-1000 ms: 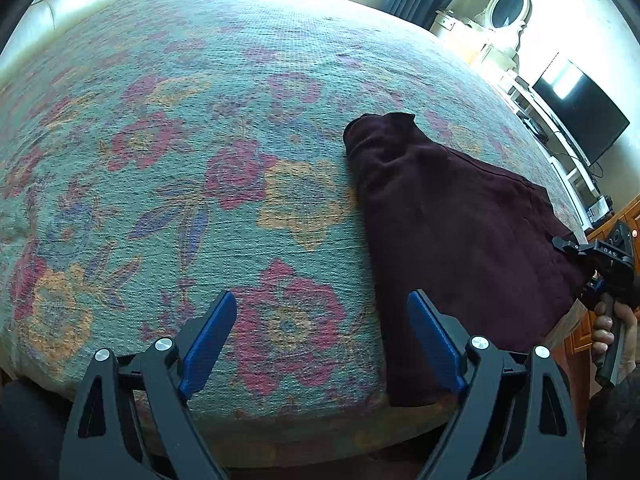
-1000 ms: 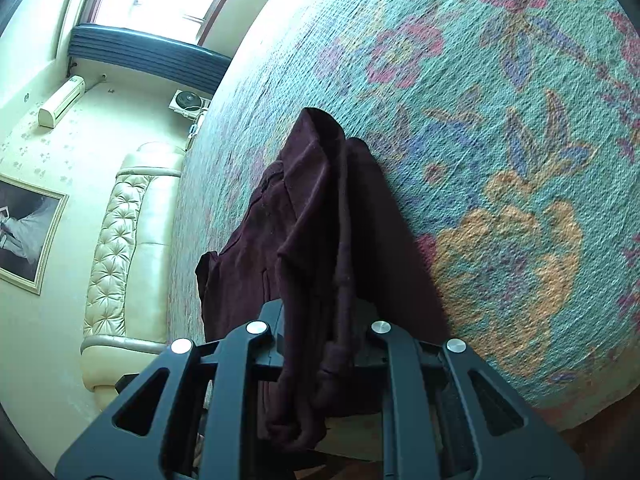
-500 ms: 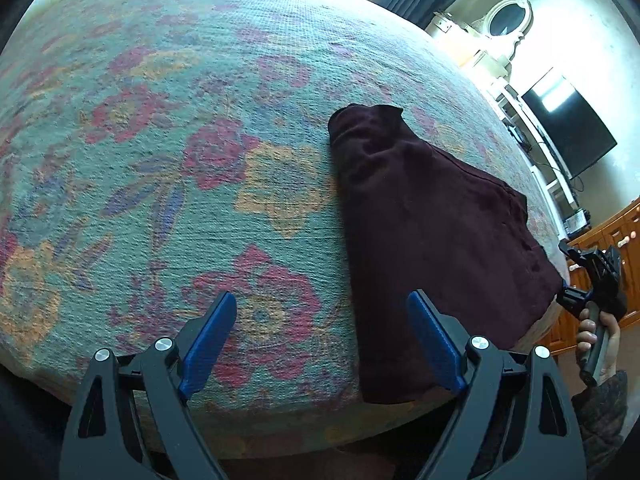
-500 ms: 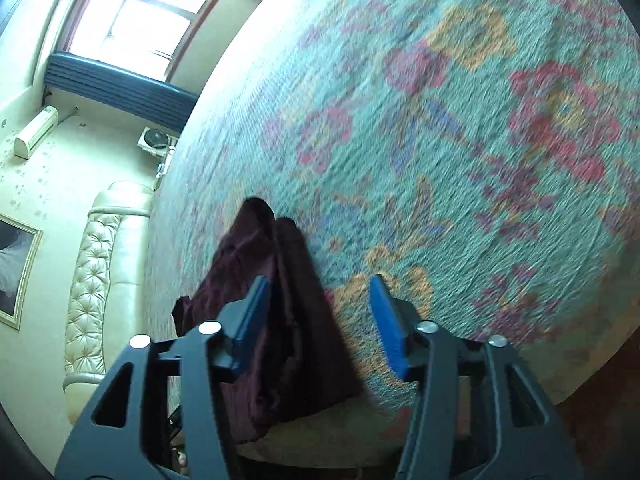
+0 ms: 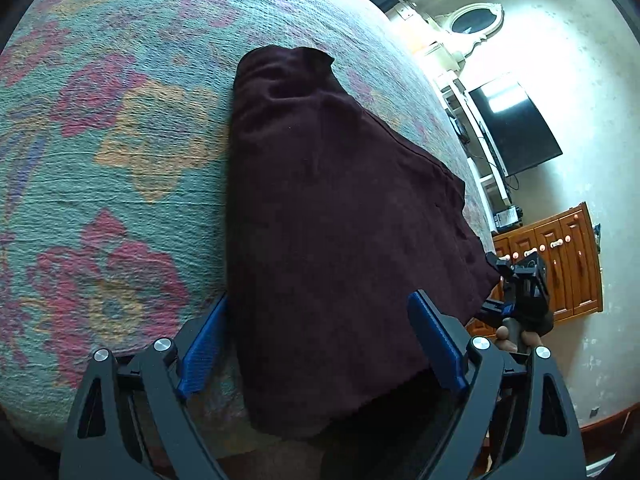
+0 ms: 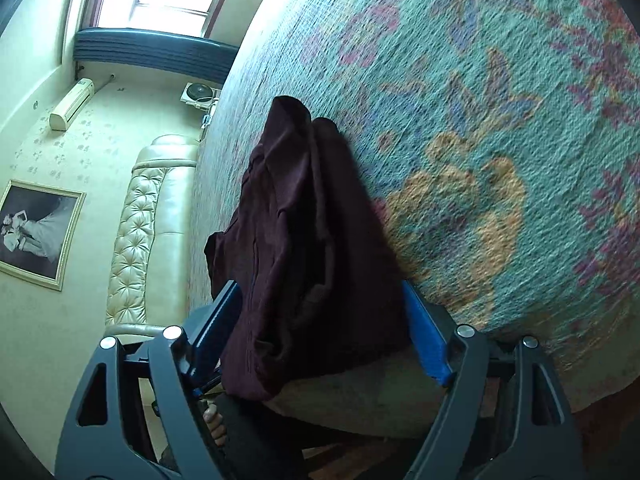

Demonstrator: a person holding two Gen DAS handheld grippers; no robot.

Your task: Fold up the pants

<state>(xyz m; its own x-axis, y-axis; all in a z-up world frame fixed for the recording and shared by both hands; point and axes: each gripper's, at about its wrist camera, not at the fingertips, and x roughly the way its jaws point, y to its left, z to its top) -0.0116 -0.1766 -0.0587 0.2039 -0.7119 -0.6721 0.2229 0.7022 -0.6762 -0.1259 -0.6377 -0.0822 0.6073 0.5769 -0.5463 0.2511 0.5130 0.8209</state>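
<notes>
The bedspread [image 5: 100, 200] lies bare and flat over most of the bed, so there is open room to the left of the pants [image 5: 340, 220] and beyond them. The pants cover the near right corner and hang over the bed's edge. The left gripper [image 5: 320, 340] stands wide with the pants' near hem between its pads, not pressed. The right gripper [image 6: 320, 332] is opening around the bunched edge, which fills its gap. A headboard [image 6: 140, 232] bounds the far end; a cabinet [image 5: 560, 264] stands beside the bed.
</notes>
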